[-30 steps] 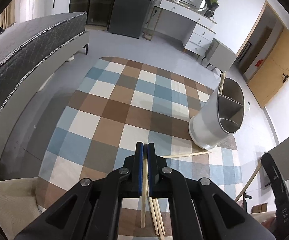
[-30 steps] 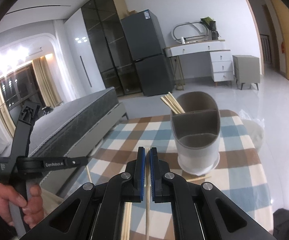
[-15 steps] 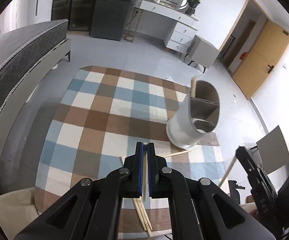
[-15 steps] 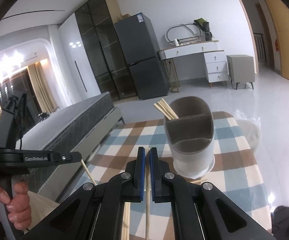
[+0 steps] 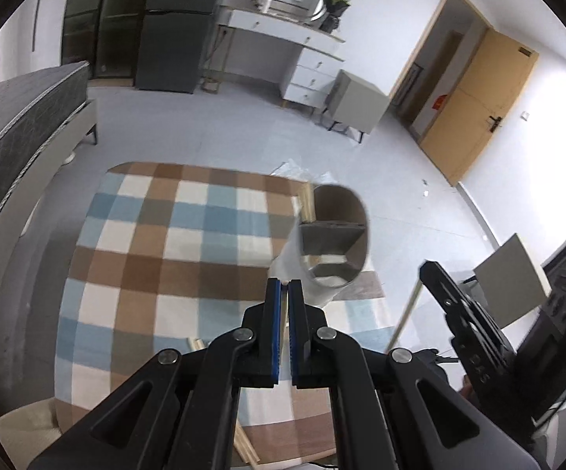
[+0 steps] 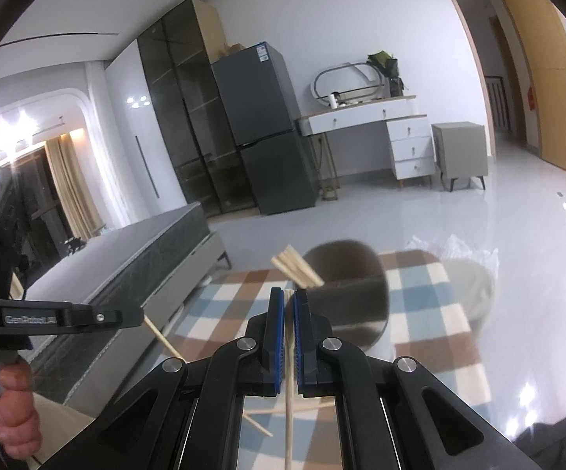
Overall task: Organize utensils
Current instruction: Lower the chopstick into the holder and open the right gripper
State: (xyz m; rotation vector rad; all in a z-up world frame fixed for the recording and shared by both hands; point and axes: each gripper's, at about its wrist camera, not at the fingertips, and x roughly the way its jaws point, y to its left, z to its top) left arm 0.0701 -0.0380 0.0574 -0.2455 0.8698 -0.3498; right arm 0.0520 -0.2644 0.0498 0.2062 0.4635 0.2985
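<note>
A white utensil holder (image 5: 324,250) with grey divided compartments stands on the checked tablecloth (image 5: 173,258); it also shows in the right wrist view (image 6: 347,297). Several chopsticks (image 6: 296,268) lean out of its far compartment. My left gripper (image 5: 285,288) is shut on a chopstick, just in front of the holder. My right gripper (image 6: 288,297) is shut on a chopstick (image 6: 289,399), its tip close to the holder's rim. The right gripper also appears in the left wrist view (image 5: 463,313) with its chopstick (image 5: 404,313). Loose chopsticks (image 5: 244,442) lie on the cloth.
The table is small with a rounded far edge (image 5: 204,166). A bed (image 5: 20,117) is to the left. A plastic bag (image 6: 467,274) sits beyond the holder. A fridge (image 6: 267,133) and dresser (image 6: 381,133) stand at the far wall.
Both grippers have lifted and moved towards the holder with their chopsticks. The holder now looms larger and closer in both views.
</note>
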